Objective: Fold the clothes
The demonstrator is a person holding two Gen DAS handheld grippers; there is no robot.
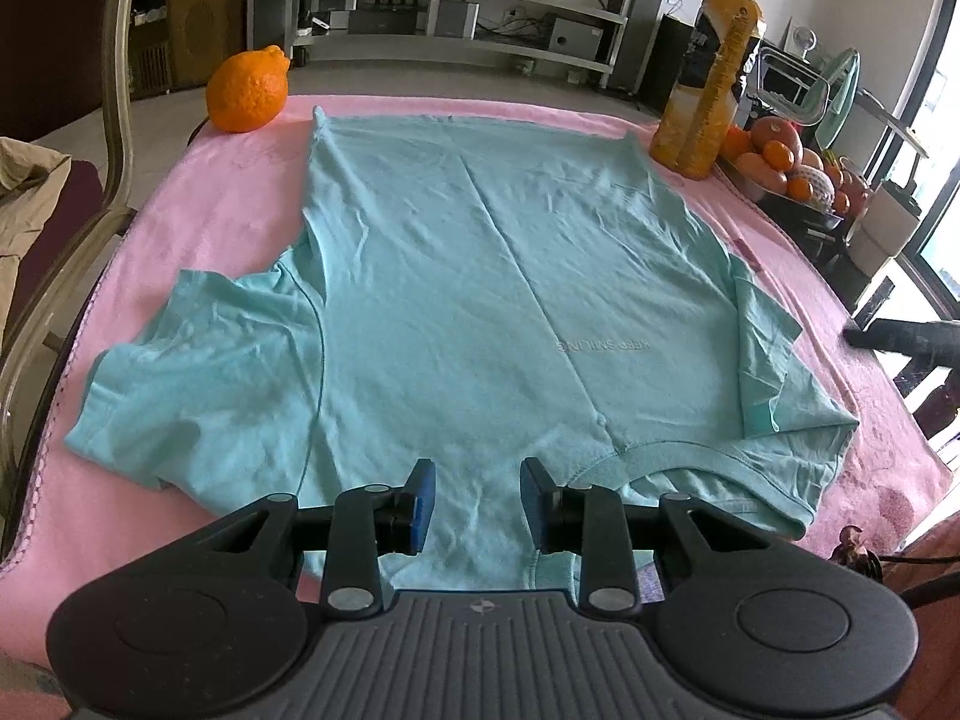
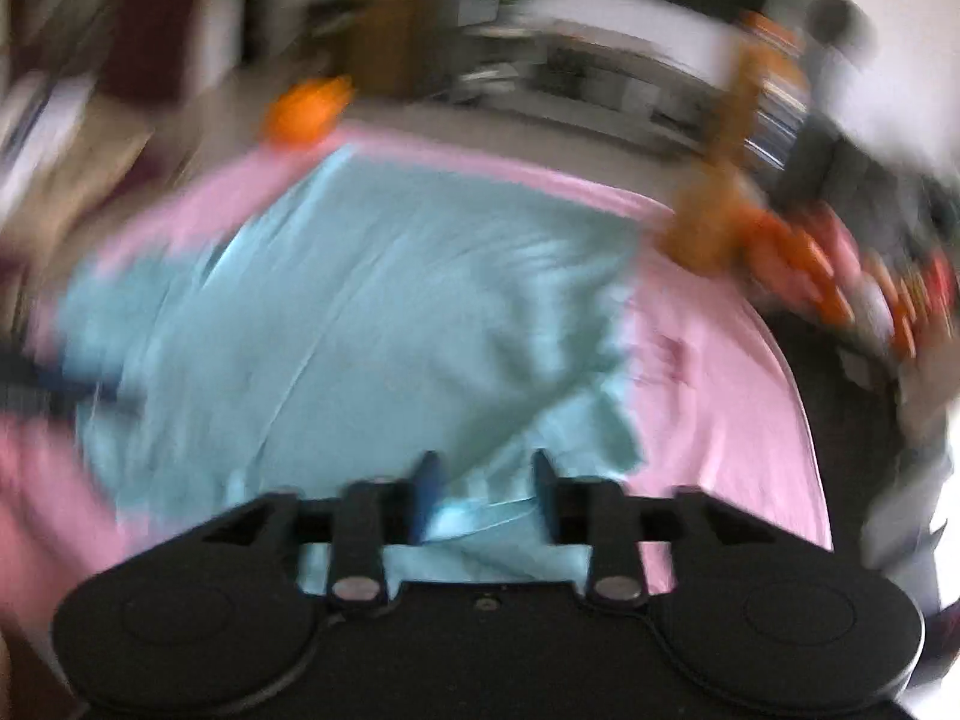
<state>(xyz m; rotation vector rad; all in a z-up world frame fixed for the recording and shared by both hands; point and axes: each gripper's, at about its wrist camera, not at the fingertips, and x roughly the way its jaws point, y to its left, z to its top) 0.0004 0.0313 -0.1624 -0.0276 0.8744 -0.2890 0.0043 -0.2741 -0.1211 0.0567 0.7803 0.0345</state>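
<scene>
A light teal T-shirt (image 1: 456, 300) lies flat on the pink cloth (image 1: 198, 228), collar toward me, hem at the far side. Its left sleeve is spread out; its right sleeve (image 1: 765, 354) is folded in over the body. My left gripper (image 1: 477, 507) is open, hovering just above the shoulder left of the collar (image 1: 654, 459), with nothing between the fingers. The right wrist view is heavily motion-blurred. There the shirt (image 2: 372, 324) fills the middle. My right gripper (image 2: 486, 495) is open above the shirt's near right edge. The right gripper's dark tip (image 1: 900, 336) shows at the left view's right edge.
A large orange (image 1: 247, 90) sits at the far left corner of the pink cloth. A tall orange juice bottle (image 1: 711, 78) stands at the far right corner, with a bowl of fruit (image 1: 786, 171) behind it. A chair frame (image 1: 117, 120) stands to the left.
</scene>
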